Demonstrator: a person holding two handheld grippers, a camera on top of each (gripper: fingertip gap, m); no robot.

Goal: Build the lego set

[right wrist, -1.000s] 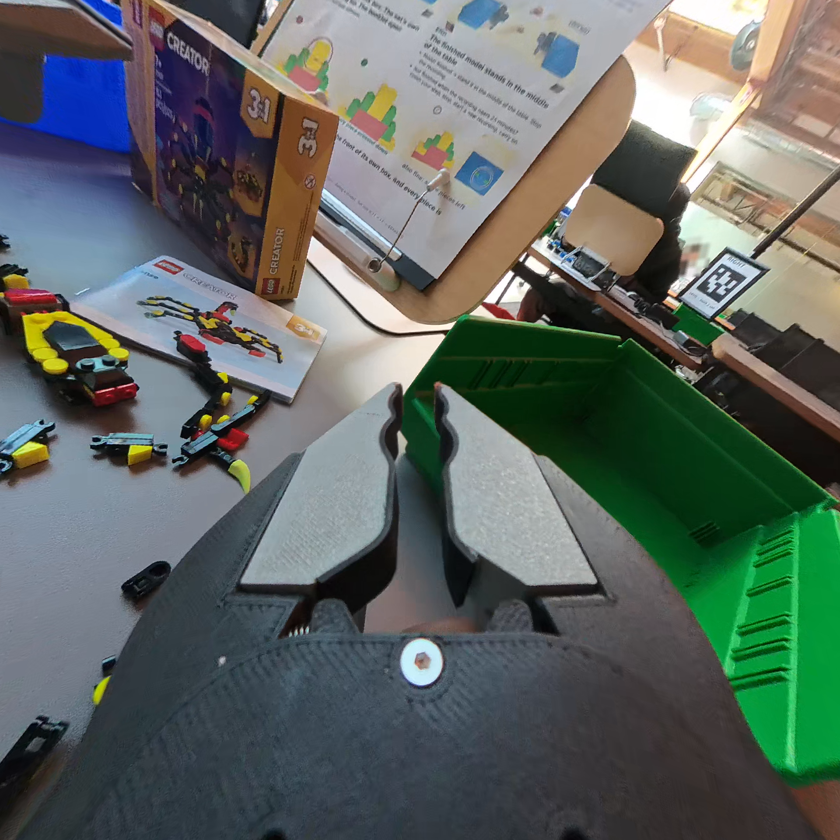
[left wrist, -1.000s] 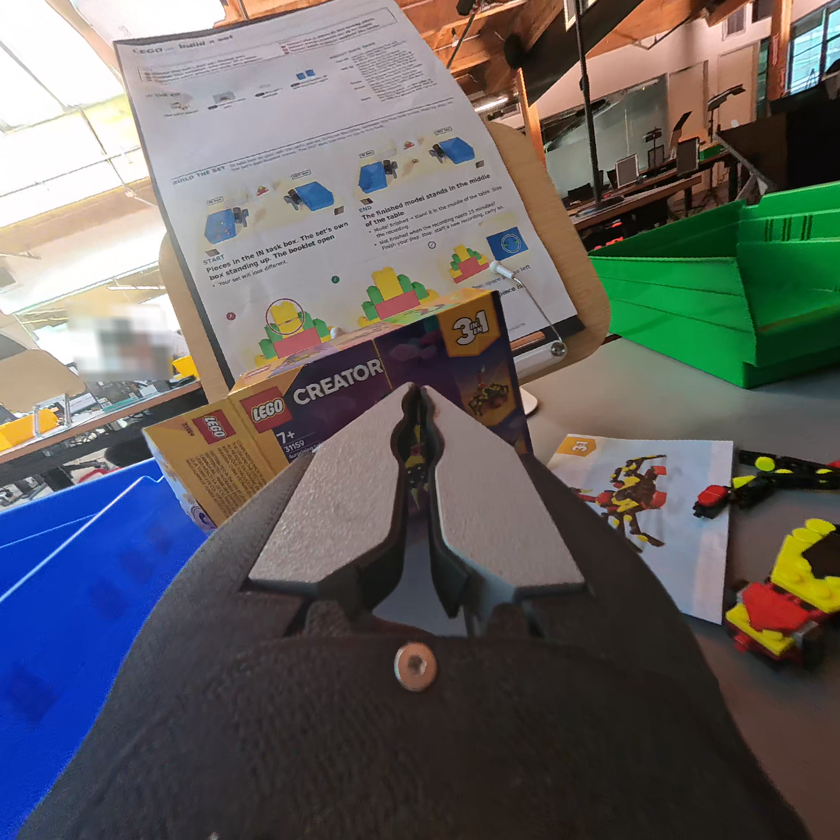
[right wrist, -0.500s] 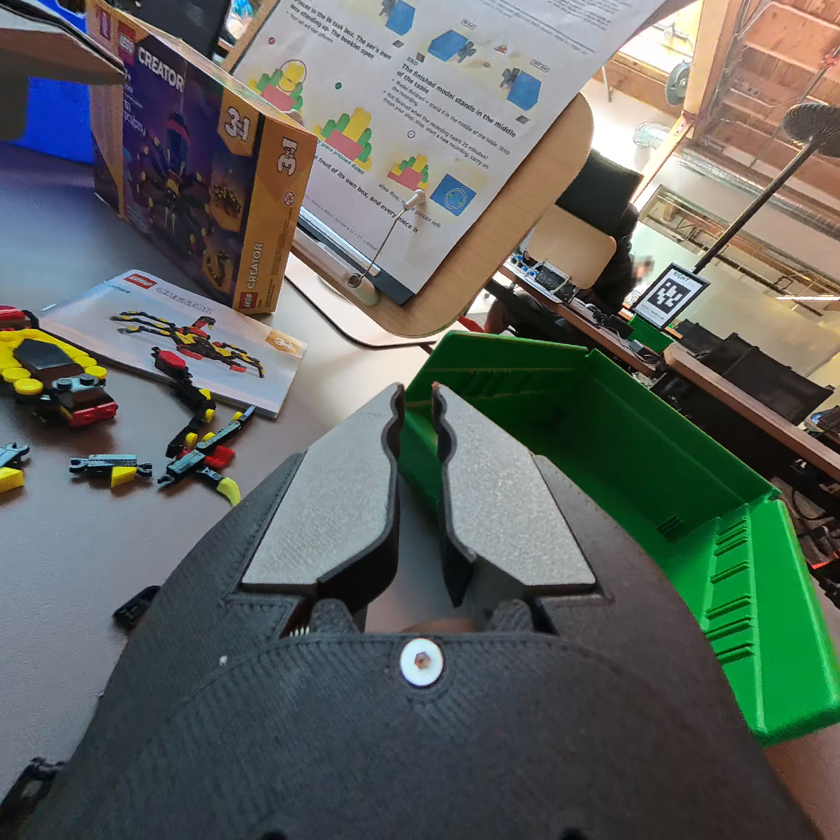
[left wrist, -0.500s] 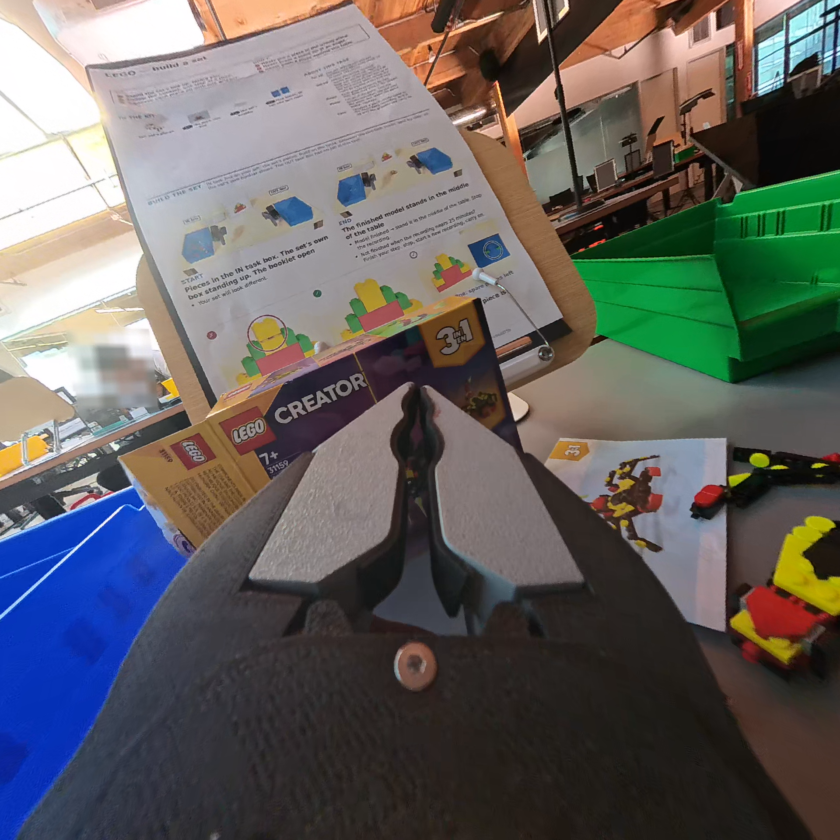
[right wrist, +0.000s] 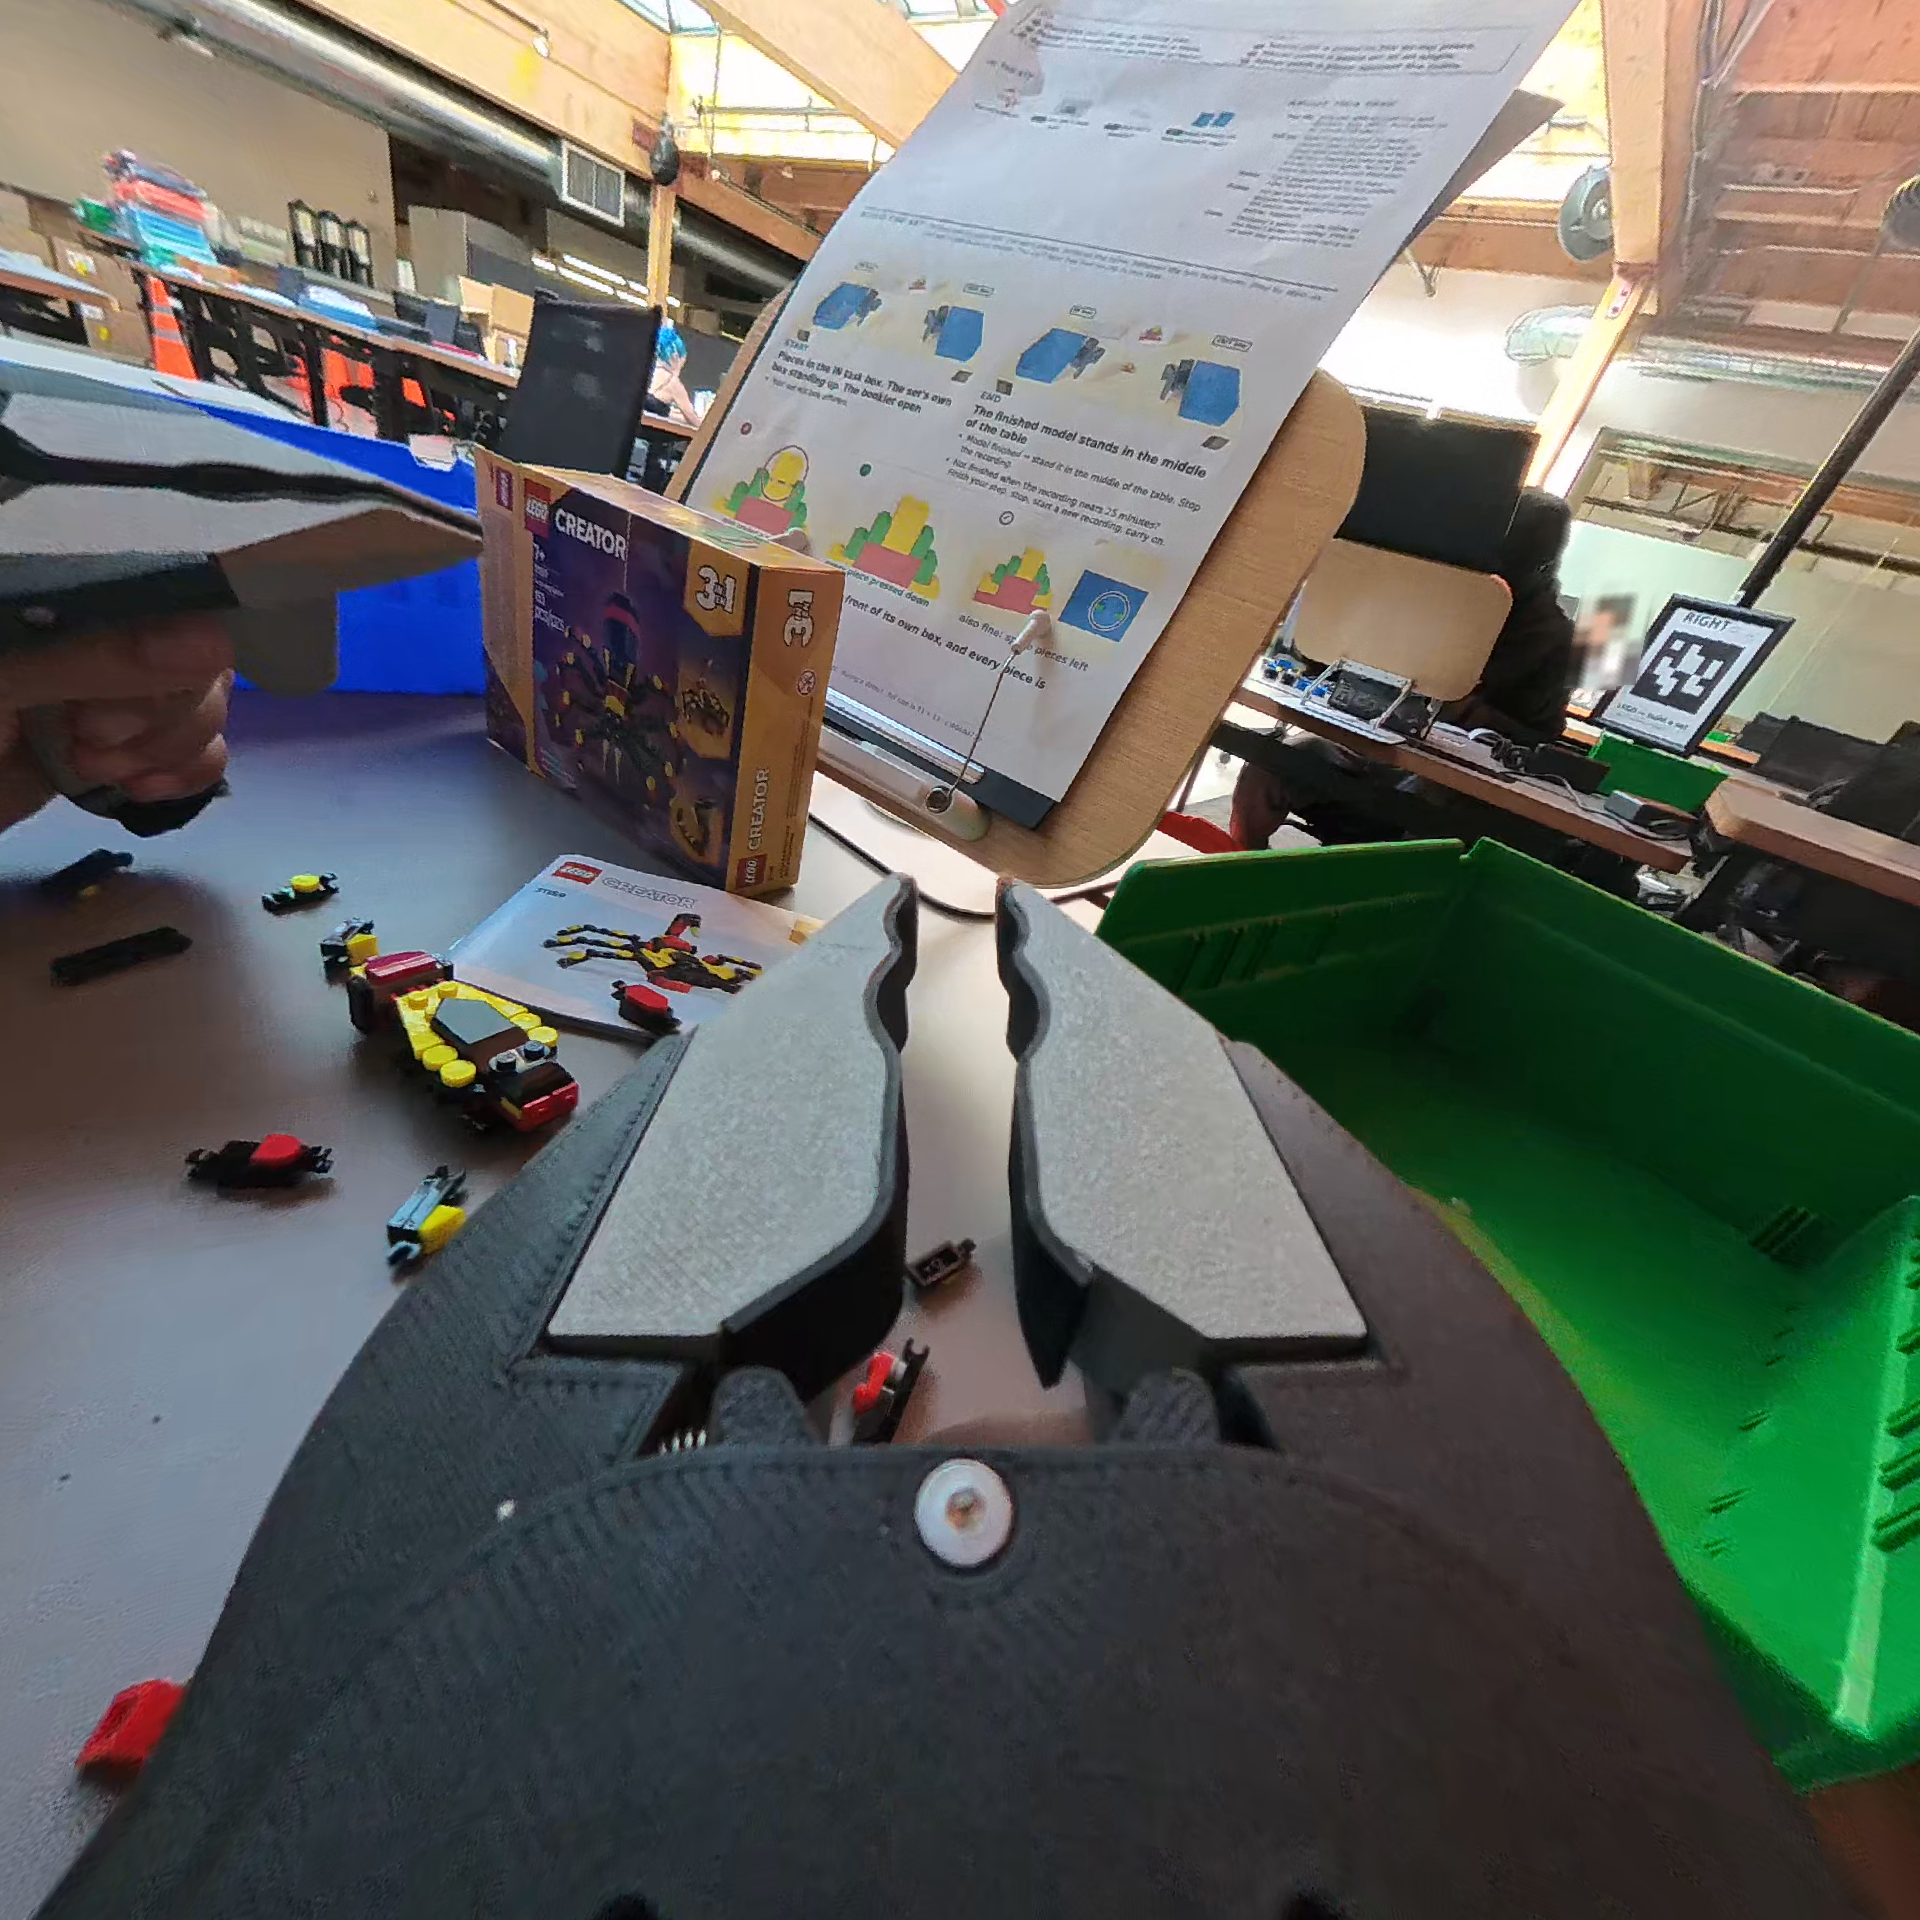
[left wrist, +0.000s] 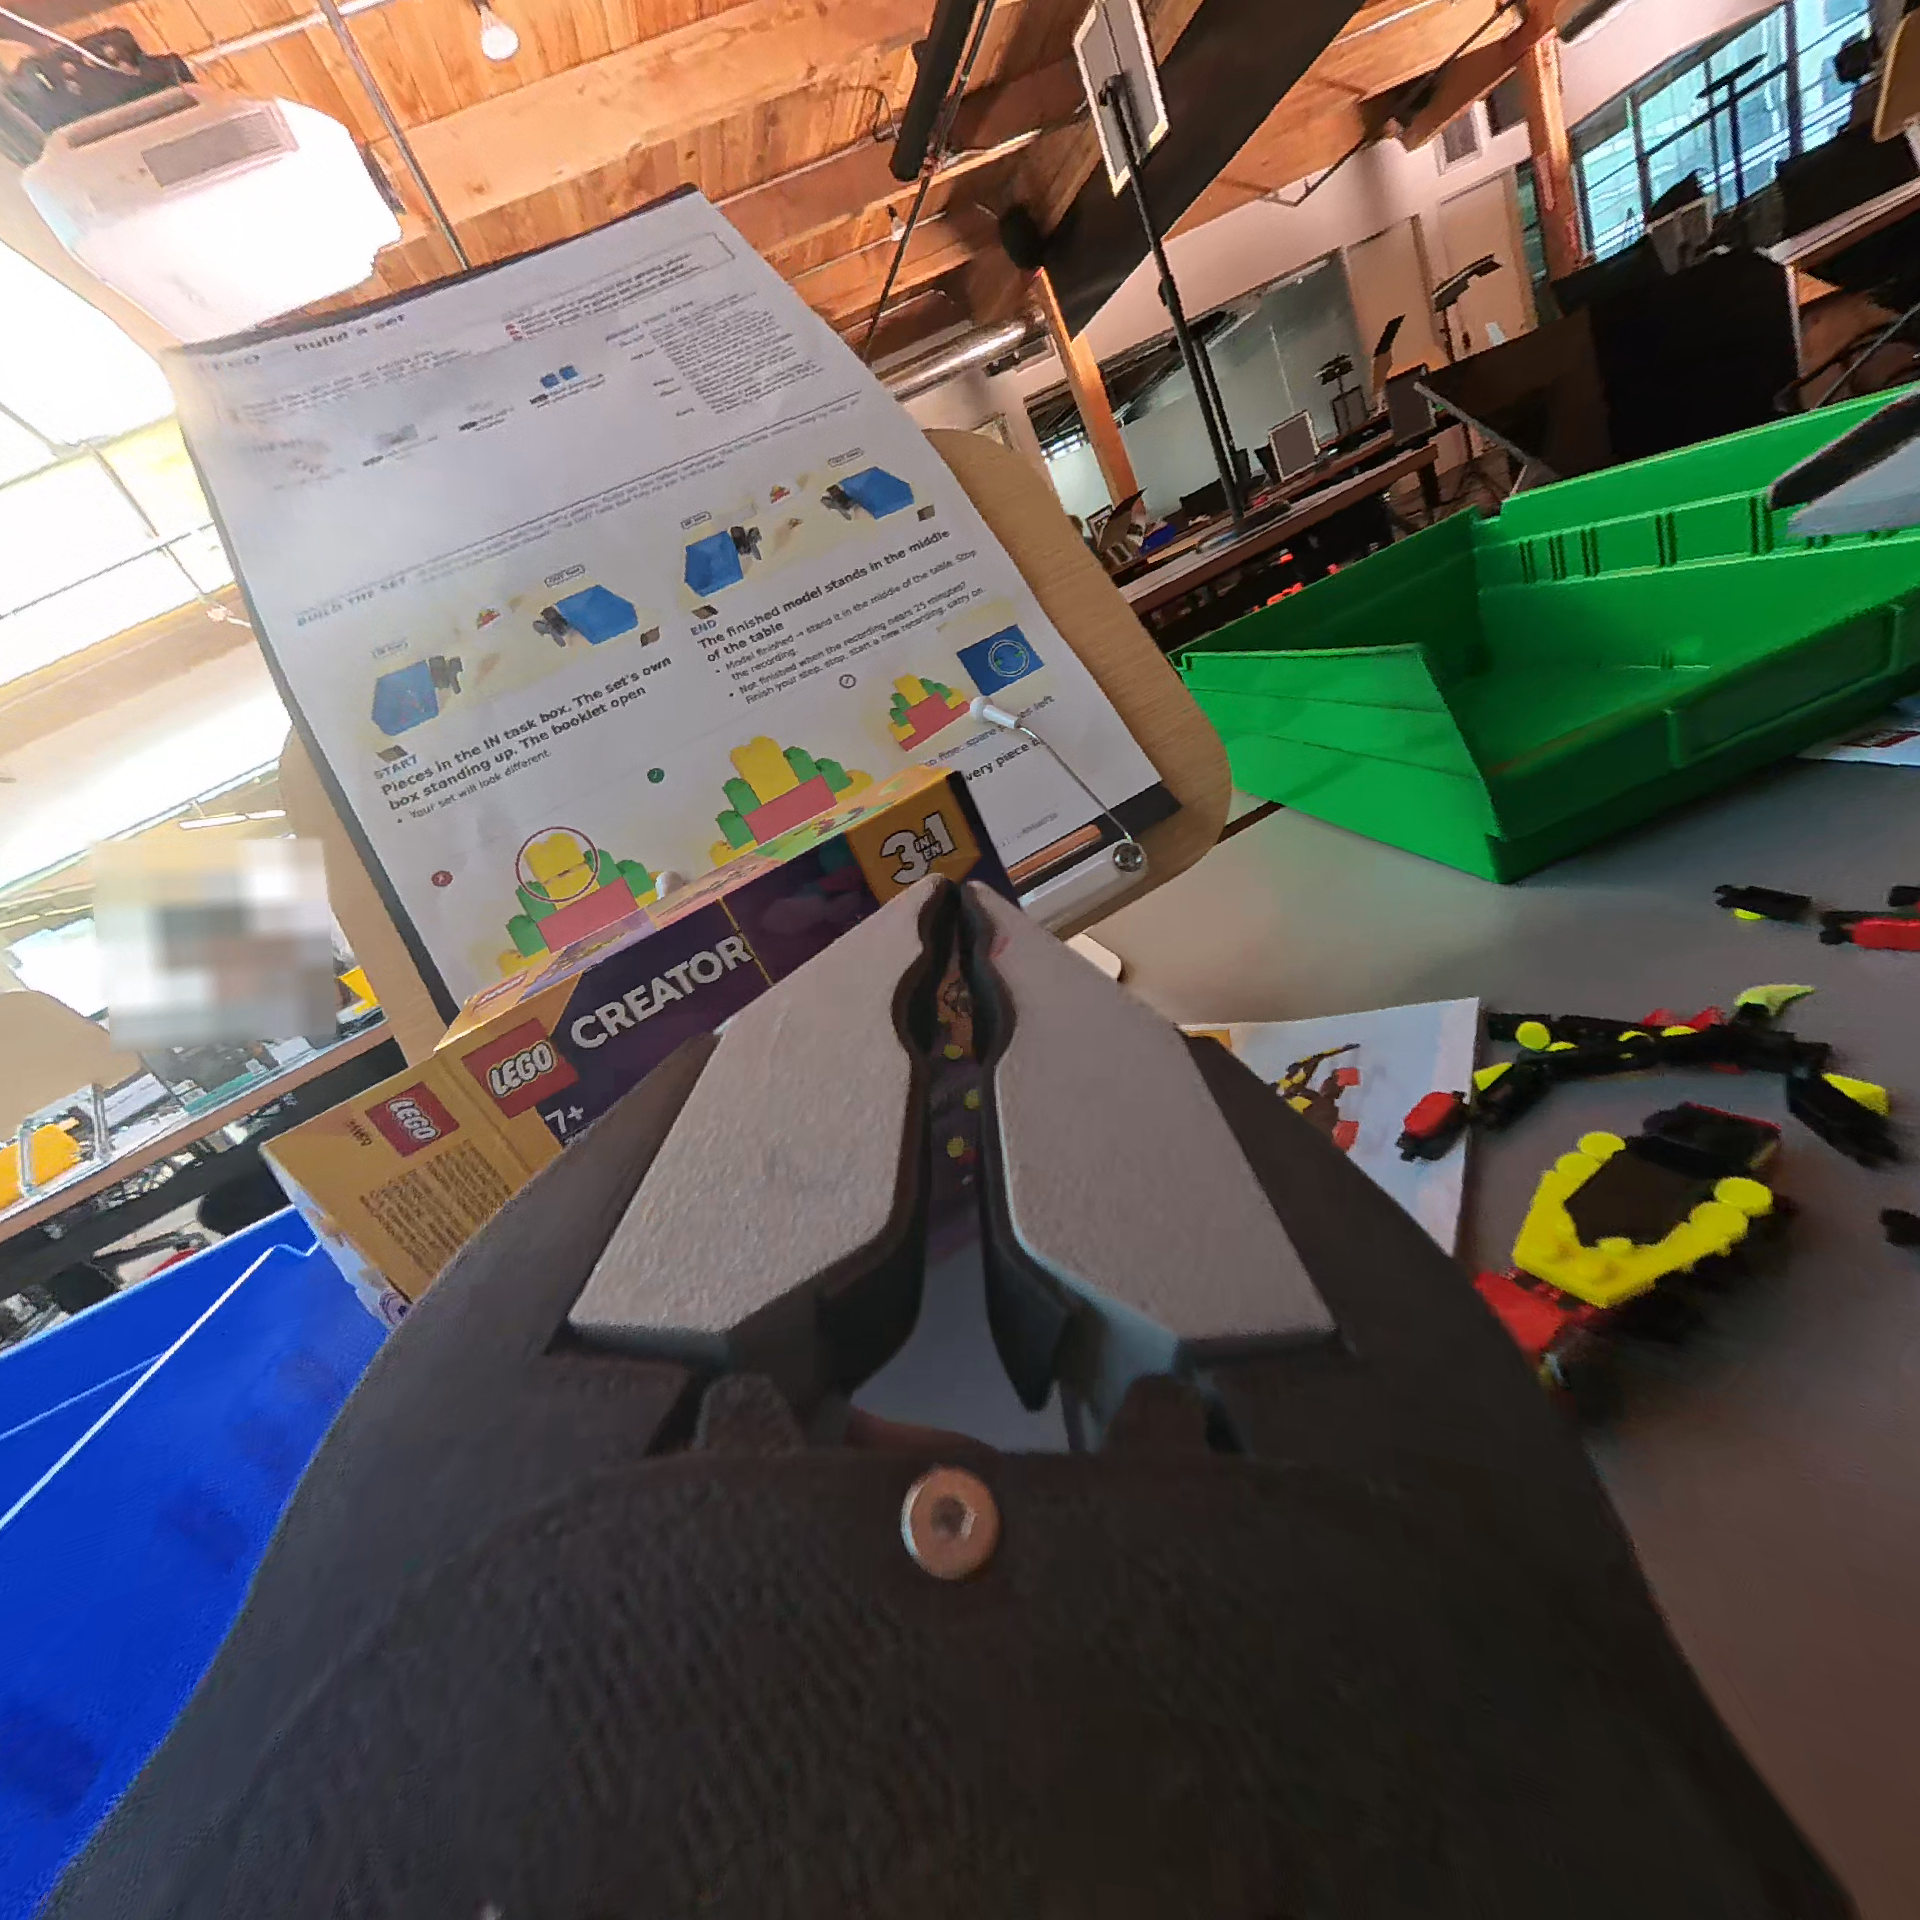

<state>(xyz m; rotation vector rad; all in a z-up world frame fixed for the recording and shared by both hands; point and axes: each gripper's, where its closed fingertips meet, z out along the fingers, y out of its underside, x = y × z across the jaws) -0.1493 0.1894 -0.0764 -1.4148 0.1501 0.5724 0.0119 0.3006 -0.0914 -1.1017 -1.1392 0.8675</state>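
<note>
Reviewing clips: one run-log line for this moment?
left gripper: shut, empty, before toy box | right gripper: open, empty, beside green bin

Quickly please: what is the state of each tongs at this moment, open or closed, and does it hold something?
Left tongs: closed, tips together, nothing held.
Right tongs: open, a clear gap between the fingers, nothing held.

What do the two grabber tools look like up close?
Both tools look alike. The left tool and the right tool each have a wide, rounded black plastic body with fine ridged lines, like 3D printing. One silver screw sits in the middle. Two flat, speckled grey fingers taper to tips, with wavy black inner edges. No cables or sleeves show.
</note>
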